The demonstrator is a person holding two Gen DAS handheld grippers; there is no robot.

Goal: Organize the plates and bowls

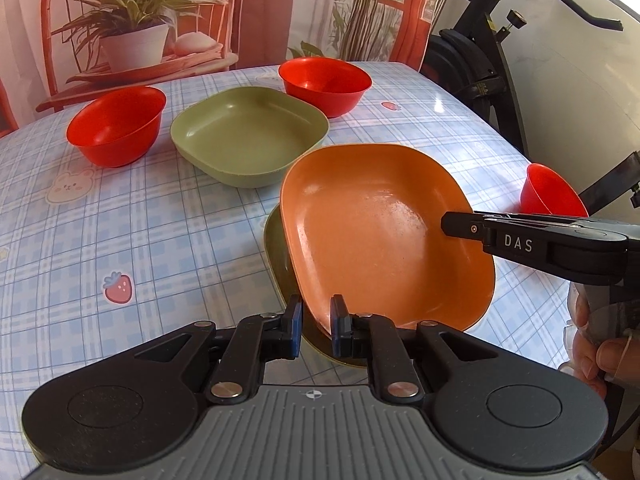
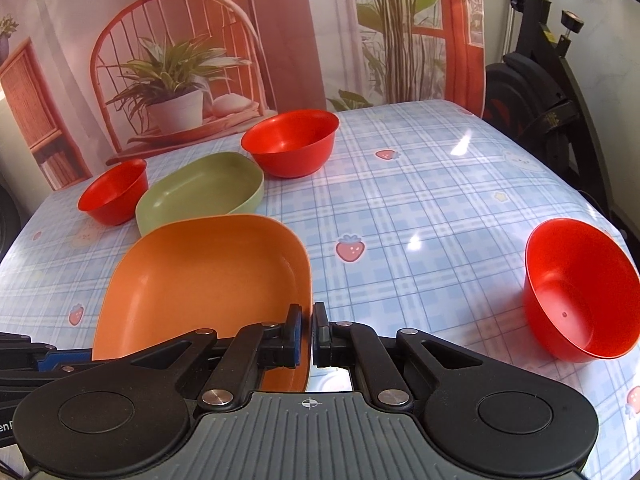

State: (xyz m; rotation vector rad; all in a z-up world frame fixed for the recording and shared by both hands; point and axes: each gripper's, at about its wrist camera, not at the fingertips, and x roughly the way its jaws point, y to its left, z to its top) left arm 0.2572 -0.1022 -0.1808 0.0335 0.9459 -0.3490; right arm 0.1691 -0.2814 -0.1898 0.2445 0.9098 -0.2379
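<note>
An orange square plate [image 1: 380,236] is held tilted above a green plate [image 1: 276,256] that lies on the table. My left gripper [image 1: 316,320] is shut on the orange plate's near rim. My right gripper [image 2: 307,334] is shut on the orange plate's [image 2: 208,276] right rim; it also shows in the left wrist view [image 1: 460,228]. A second green plate [image 1: 248,136] lies further back, also in the right wrist view [image 2: 200,192]. Three red bowls stand on the table: back left [image 1: 116,124], back middle [image 1: 324,84] and right [image 2: 580,288].
The table [image 2: 420,208] has a blue checked cloth with strawberry prints. A printed backdrop [image 2: 180,60] hangs behind it. An exercise bike [image 1: 488,60] stands off the table's right side. The right bowl is near the table's right edge.
</note>
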